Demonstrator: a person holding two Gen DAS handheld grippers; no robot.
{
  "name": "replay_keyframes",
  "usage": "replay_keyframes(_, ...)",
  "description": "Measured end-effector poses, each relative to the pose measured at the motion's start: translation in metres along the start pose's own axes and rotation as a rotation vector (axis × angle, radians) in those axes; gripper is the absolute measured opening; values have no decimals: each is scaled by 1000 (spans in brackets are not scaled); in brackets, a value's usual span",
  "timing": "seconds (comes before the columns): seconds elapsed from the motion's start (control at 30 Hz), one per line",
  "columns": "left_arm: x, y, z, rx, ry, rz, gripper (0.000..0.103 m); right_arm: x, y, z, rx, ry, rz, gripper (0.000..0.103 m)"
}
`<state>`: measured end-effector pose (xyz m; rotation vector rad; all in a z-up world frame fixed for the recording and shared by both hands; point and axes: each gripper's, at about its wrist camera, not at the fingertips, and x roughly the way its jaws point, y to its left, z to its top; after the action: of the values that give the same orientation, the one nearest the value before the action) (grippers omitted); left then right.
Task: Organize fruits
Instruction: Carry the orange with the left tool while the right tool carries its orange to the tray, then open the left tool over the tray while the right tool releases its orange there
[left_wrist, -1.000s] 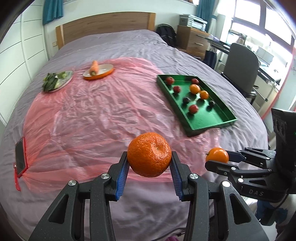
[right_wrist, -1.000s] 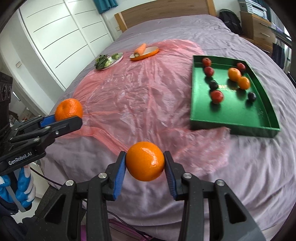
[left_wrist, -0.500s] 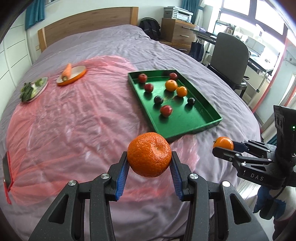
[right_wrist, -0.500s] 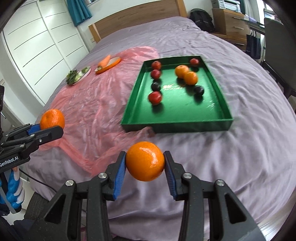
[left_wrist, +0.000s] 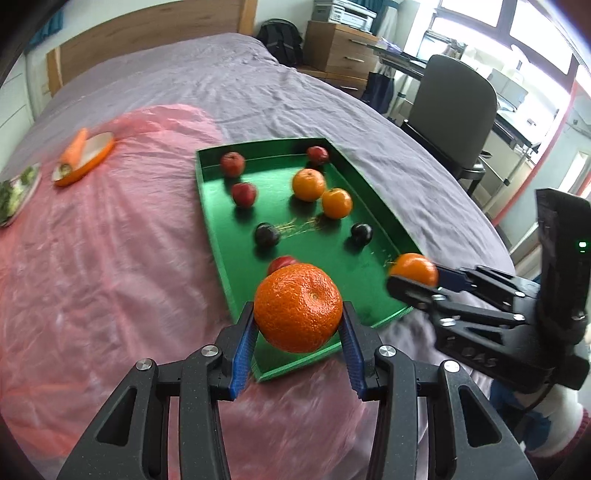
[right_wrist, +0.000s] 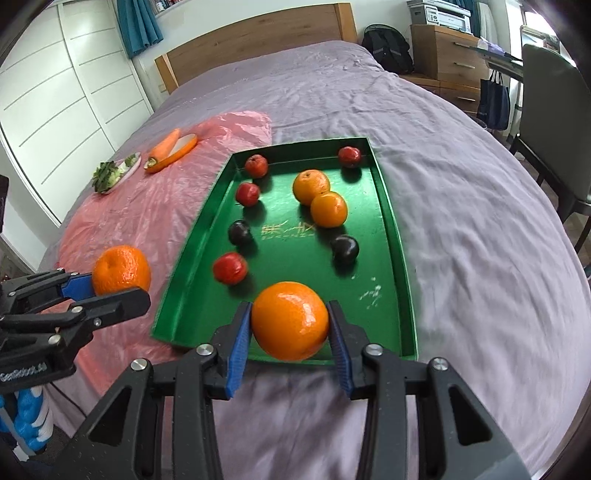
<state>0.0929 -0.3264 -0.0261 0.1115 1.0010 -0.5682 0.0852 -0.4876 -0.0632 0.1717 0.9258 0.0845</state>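
My left gripper (left_wrist: 298, 326) is shut on a rough-skinned tangerine (left_wrist: 298, 307), held over the near left corner of the green tray (left_wrist: 384, 206). My right gripper (right_wrist: 290, 328) is shut on a smooth orange (right_wrist: 290, 319) above the tray's (right_wrist: 393, 236) near end. Each gripper shows in the other's view: the right one (left_wrist: 413, 277) with its orange (left_wrist: 413, 267), the left one (right_wrist: 110, 286) with its tangerine (right_wrist: 122, 269). Inside the tray lie two oranges (right_wrist: 319, 197), several red fruits (right_wrist: 231, 267) and two dark plums (right_wrist: 345, 247).
The tray rests on a purple bed (right_wrist: 480, 221), partly over a pink plastic sheet (right_wrist: 140, 214). At the far left sit an orange dish with a carrot (right_wrist: 168, 149) and a plate of greens (right_wrist: 110, 173). An office chair (left_wrist: 454, 107) stands by the bed's right side.
Both grippers have swept rightwards and forwards over the bed with their fruit; the green tray, formerly far right, now lies directly beneath them. Both grips unchanged.
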Motion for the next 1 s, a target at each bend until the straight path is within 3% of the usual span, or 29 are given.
replay_keyframes(0.4,77,-16,56,92,46,24,38,52,-20,13,-107,58,-90,57)
replay_keyframes(0.63,109,-18,60,148,69,76,38,64,-22,14,-134,48,-100,58)
replay_keyframes(0.93,121,-32,57,195,89,63,39,73,-17,12,-147,53,-101,60)
replay_keyframes(0.97,121,-33,58,195,90,60,39,73,-17,12,-145,54,-102,62)
replay_keyframes(1.0,121,-32,58,192,91,58,39,74,-17,12,-144,57,-106,75)
